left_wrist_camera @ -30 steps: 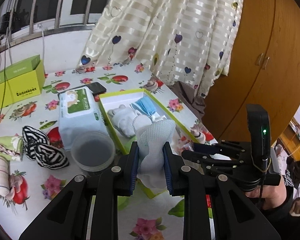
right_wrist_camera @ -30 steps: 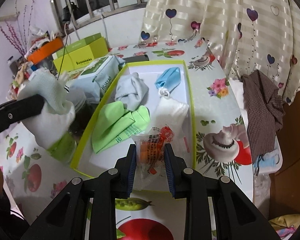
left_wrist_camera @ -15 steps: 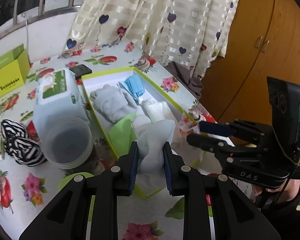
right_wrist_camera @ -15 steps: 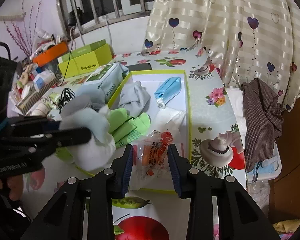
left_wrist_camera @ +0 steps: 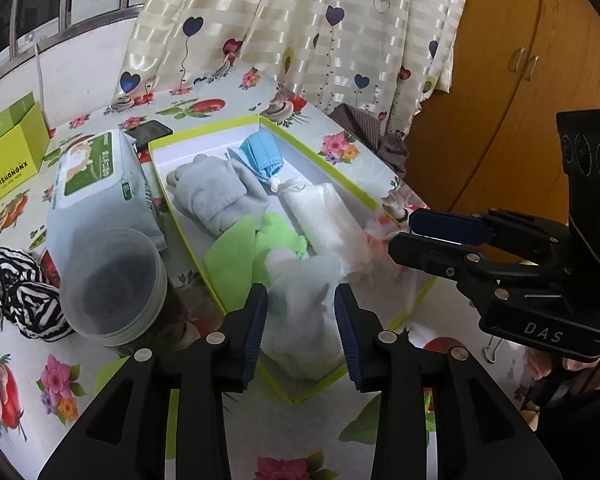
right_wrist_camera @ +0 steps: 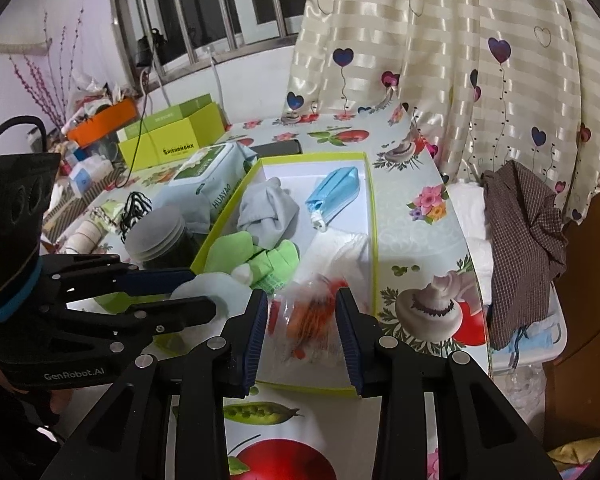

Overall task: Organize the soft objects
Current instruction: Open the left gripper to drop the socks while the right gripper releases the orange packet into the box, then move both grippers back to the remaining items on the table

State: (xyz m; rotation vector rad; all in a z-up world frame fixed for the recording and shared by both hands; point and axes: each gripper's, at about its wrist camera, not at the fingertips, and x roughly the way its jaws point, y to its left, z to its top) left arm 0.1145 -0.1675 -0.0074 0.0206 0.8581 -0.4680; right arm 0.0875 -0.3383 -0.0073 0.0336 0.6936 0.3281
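A green-rimmed white box (left_wrist_camera: 204, 136) holds a grey sock (left_wrist_camera: 216, 192), a blue mask (left_wrist_camera: 260, 156), a green cloth (left_wrist_camera: 236, 256) and a white cloth (left_wrist_camera: 324, 216). My left gripper (left_wrist_camera: 300, 296) hangs over the box's near corner. Its jaws are opening, and a white mesh cloth (left_wrist_camera: 300, 276) sits loosely between them on the box floor. My right gripper (right_wrist_camera: 302, 300) stands open over the box's other near corner. A blurred clear bag (right_wrist_camera: 312, 312) with orange contents lies between its pads without being pressed. The two grippers almost meet.
Left of the box stand a wet-wipes pack (left_wrist_camera: 96, 176), a clear plastic tub (left_wrist_camera: 116, 280) and a striped cloth (left_wrist_camera: 24, 292). A yellow-green carton (left_wrist_camera: 8, 160) is at the back. A checked brown cloth (right_wrist_camera: 520, 240) hangs past the table's right edge, near the curtain.
My left gripper came down into the box's near corner with the mesh cloth, and its jaws spread apart. The right jaws widened off the clear bag, which now looks blurred.
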